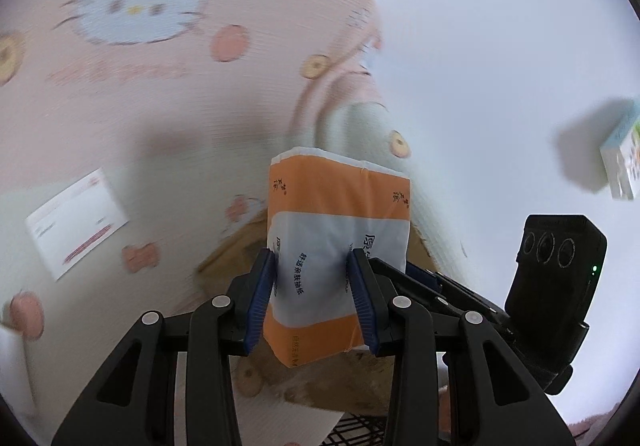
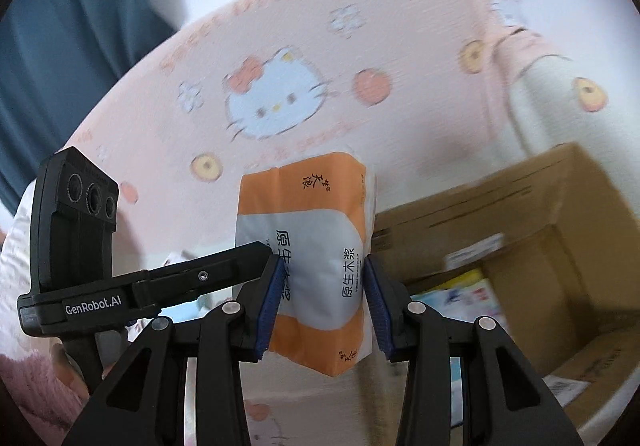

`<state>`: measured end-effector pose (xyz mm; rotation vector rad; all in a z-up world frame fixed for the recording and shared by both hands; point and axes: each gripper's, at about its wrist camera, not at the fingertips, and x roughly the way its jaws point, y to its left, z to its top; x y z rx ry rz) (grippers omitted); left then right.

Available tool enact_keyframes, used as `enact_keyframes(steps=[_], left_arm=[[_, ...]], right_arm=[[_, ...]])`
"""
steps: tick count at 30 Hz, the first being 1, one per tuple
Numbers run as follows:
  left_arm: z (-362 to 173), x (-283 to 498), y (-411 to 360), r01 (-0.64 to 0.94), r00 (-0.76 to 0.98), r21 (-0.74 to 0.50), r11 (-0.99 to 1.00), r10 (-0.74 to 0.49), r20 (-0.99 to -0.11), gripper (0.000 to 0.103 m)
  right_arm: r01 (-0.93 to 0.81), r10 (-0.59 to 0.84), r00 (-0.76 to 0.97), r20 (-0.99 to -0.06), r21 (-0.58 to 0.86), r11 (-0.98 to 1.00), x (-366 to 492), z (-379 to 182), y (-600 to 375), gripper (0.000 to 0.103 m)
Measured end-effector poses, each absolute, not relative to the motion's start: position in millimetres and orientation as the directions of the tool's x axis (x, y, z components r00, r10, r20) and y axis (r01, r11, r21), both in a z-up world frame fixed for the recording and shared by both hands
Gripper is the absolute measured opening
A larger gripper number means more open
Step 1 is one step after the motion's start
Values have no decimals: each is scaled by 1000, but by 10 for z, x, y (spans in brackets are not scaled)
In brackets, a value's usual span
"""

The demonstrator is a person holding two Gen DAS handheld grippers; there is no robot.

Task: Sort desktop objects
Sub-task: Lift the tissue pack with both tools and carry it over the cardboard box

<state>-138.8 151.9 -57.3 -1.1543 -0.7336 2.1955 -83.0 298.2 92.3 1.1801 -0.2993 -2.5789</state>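
My left gripper is shut on an orange and white tissue pack and holds it in the air above the pink cartoon-cat tablecloth. My right gripper is shut on another orange and white tissue pack, also lifted. An open cardboard box lies to the right in the right wrist view, with several items inside; part of it shows behind the pack in the left wrist view. The other gripper's body appears in each view: at right in the left wrist view, at left in the right wrist view.
A white paper slip lies on the cloth at left. A small colourful box sits at the far right on the white surface. A blue curtain hangs behind the table. A pink sleeve is at lower left.
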Motion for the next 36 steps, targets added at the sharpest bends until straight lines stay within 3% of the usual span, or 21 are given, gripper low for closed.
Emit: enact_keyframes(steps=[11,18,29,36], left_arm=[[-673,-1557,2327,-267,-349,-650,-712,700,-623,42],[-909,-1513,2528,-227,-285,-611,-758,652,-703,41],[-912,-1488,2946,-324,-251,-355,-877,442,-861,41],[-930,-1553,2845,-254,-158,-449,-857,495,-855,41]], right_arm=[[66,-287,-587,-757,309,-949,-790,891,3783,38],[15,-358,-463,-811,397,-918,-838,519,4053,38],[-124,-555,-333,-762,619,-776,-1013,-3,4403,38],[-120,-559,-315,-767,617,-778,-1090,-17,4416,38]])
